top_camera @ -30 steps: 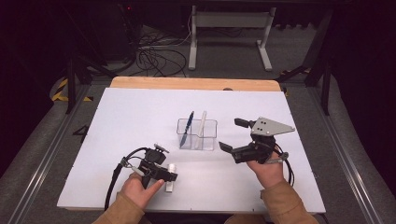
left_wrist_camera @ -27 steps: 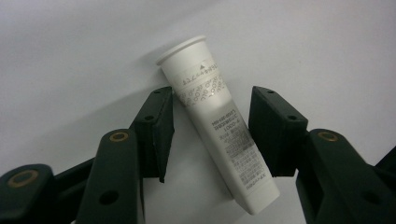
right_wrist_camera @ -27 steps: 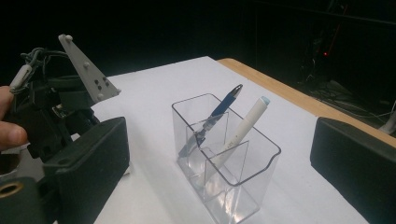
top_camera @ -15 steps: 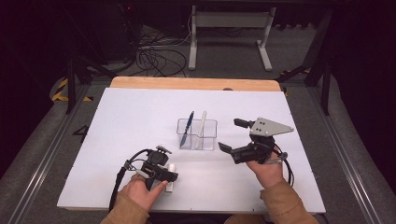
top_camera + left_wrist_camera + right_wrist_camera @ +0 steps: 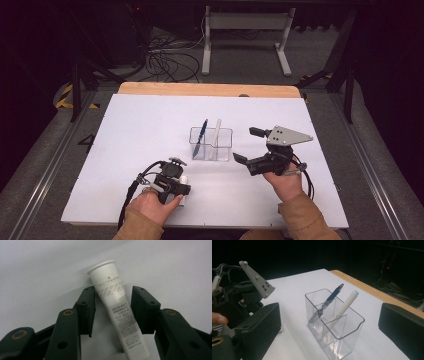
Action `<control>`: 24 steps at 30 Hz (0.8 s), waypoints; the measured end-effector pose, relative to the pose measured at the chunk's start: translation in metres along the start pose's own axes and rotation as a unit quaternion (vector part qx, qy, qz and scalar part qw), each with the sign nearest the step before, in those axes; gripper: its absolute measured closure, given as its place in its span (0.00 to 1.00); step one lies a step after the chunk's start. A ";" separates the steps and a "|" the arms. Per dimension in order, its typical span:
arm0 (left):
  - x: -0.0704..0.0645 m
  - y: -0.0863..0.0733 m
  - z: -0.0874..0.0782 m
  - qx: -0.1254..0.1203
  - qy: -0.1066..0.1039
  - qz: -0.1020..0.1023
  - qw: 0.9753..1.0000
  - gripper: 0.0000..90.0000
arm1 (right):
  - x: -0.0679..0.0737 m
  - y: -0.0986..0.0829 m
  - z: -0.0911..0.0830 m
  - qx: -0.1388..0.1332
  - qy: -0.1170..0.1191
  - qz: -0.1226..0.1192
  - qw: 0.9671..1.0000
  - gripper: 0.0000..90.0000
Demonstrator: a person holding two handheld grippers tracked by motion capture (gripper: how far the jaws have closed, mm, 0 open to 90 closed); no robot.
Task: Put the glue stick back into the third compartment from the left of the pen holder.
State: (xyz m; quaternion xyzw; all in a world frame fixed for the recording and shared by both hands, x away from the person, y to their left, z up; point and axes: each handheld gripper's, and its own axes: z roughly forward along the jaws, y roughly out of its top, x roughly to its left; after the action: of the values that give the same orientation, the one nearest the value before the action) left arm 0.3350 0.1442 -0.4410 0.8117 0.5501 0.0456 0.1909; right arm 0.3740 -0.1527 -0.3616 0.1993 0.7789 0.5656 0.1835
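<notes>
A white table (image 5: 130,130) carries a clear organizer (image 5: 211,144) and a white tube (image 5: 116,307).

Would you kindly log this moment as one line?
left gripper: open, astride white tube | right gripper: open beside clear holder | holder: blue pen, white pen

You face a white worktop (image 5: 150,125) with a wooden far edge; beyond it, grey floor (image 5: 250,60), tangled cables (image 5: 165,60), a metal stand (image 5: 245,30), darkness.

L tool (image 5: 181,189) low, jaws apart; R tool (image 5: 248,146) raised, open.
</notes>
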 end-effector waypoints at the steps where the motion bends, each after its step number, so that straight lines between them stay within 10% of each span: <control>1: 0.000 0.000 0.000 0.000 0.002 -0.002 1.000 0.63 | 0.000 0.000 0.000 -0.001 0.000 0.000 1.000 0.05; 24: -0.005 0.002 0.000 -0.006 0.010 -0.005 1.000 0.75 | -0.001 0.000 -0.001 0.000 -0.003 0.001 1.000 0.05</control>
State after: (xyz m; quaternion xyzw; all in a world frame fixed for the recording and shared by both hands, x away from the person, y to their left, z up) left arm 0.3346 0.1390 -0.4393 0.8073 0.5556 0.0566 0.1906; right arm 0.3742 -0.1544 -0.3614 0.2016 0.7783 0.5651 0.1853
